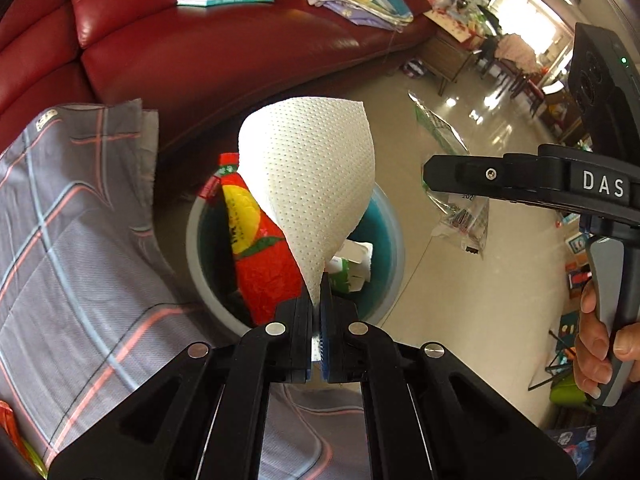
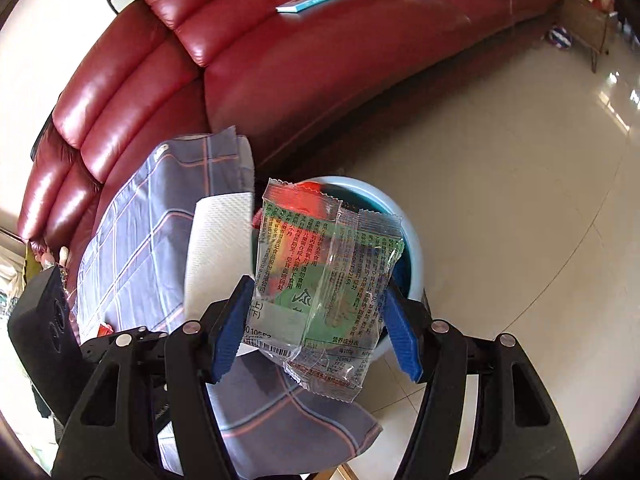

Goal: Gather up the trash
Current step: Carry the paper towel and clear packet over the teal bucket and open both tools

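Red leather sofa (image 1: 224, 60) curves behind a glossy tiled floor (image 2: 500, 200), with a plaid grey cloth (image 1: 80, 240) draped just left of both tongs. Below and ahead of them stands a pale blue bin (image 2: 412, 248), already holding a red-and-yellow bag (image 1: 260, 264) and a small carton (image 1: 352, 268).

Left tongs (image 1: 320, 300) are pressed together on the lower tip of a white paper towel (image 1: 312, 184), which fans upward from the pinch and hangs over the bin's mouth. The blue pads barely show a gap, only the thin sheet between them.

Right tongs (image 2: 318, 320) stand partly apart, their blue pads (image 2: 232, 336) bearing on the two side edges of a clear printed wrapper (image 2: 328, 280). The wrapper is held flat across the gap, its upper half over the bin and its lower corner drooping below the pads. In the right view the towel (image 2: 216, 248) appears just left of the wrapper.

From the left view, the right tongs (image 1: 436, 176) come in from the right, with a hand (image 1: 600, 344) gripping the handle. The wrapper (image 1: 464, 216) hangs beneath them, beside the bin's right rim.
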Available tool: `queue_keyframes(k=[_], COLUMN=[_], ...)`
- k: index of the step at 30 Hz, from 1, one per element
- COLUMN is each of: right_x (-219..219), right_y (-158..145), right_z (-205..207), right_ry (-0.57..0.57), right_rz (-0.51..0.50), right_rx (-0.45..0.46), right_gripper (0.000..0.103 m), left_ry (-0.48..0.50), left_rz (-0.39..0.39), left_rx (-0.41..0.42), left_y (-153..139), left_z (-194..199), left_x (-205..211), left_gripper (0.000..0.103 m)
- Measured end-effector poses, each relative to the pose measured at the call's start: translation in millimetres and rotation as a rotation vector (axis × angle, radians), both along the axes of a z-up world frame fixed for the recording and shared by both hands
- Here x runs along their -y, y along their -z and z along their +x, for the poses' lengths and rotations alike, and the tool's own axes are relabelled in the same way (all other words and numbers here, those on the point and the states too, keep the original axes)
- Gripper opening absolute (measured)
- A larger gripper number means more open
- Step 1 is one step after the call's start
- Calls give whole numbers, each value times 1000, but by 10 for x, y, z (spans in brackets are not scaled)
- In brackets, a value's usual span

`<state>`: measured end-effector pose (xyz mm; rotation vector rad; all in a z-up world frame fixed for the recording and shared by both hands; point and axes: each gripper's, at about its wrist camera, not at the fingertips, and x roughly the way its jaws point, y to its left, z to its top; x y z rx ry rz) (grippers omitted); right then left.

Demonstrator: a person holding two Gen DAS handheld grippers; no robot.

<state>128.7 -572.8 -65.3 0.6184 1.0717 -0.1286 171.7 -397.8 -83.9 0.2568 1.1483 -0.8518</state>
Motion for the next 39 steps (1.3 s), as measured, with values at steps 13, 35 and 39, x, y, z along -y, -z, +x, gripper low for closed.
queue_keyframes(k=[13, 35, 39], right_x=[70, -140, -212], right_y=[311, 709, 753], right_z=[157, 427, 511], right_ry=[-10, -36, -51], right_rz=[29, 38, 38], right_rx=[-50, -146, -149], right_gripper=[60, 61, 61], left_ry=[-22, -110, -118], left_rz=[10, -43, -61], left_rx=[-94, -37, -46], left_y=[589, 312, 291], left_z=[212, 183, 189], left_x=[208, -398, -474], left_gripper=[46, 91, 91])
